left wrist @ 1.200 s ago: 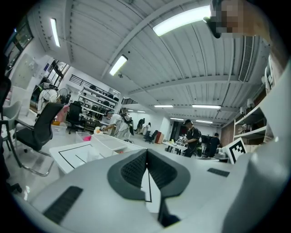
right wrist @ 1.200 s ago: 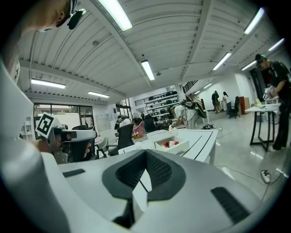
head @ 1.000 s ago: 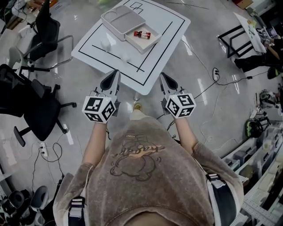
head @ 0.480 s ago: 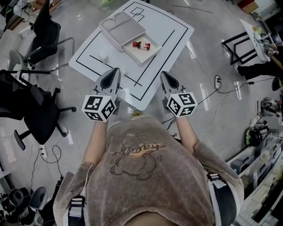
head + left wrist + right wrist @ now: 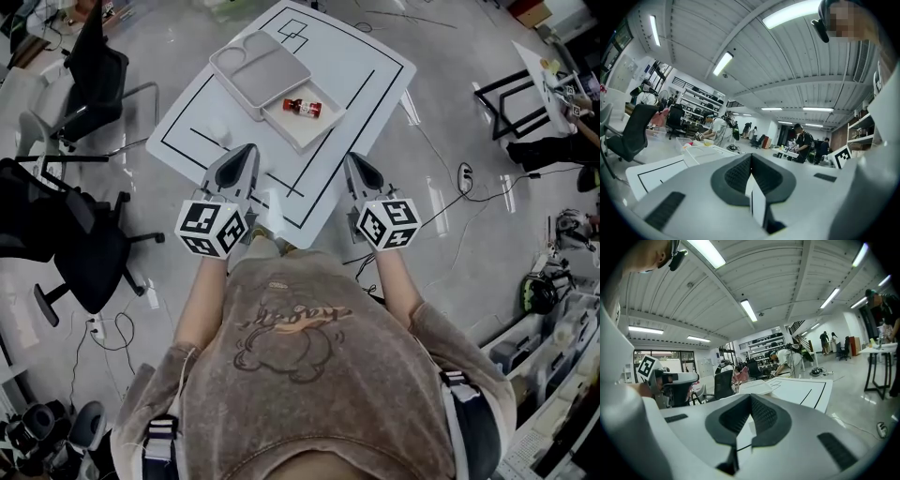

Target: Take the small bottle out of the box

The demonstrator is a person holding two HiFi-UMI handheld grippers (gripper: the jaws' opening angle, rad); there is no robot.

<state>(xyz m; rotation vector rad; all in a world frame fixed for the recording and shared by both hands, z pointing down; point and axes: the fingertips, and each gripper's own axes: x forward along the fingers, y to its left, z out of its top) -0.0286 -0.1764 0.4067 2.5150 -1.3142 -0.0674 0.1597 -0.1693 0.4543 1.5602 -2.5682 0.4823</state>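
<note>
Bottle (image 5: pixel 302 108), red label (image 5: pixel 306 109), print unreadable

The small bottle (image 5: pixel 302 108) lies in the box (image 5: pixel 302 134) on the table (image 5: pixel 370 70)

Glossy floor (image 5: pixel 450 131); matt table (image 5: pixel 328 47); smooth plastic box (image 5: pixel 311 127)

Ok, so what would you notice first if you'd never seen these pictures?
Probably the little red bottle, lying in the open white box on the white table with black lines. Next come the left gripper and right gripper, held side by side at the table's near edge, both with jaws shut and nothing in them.
</note>
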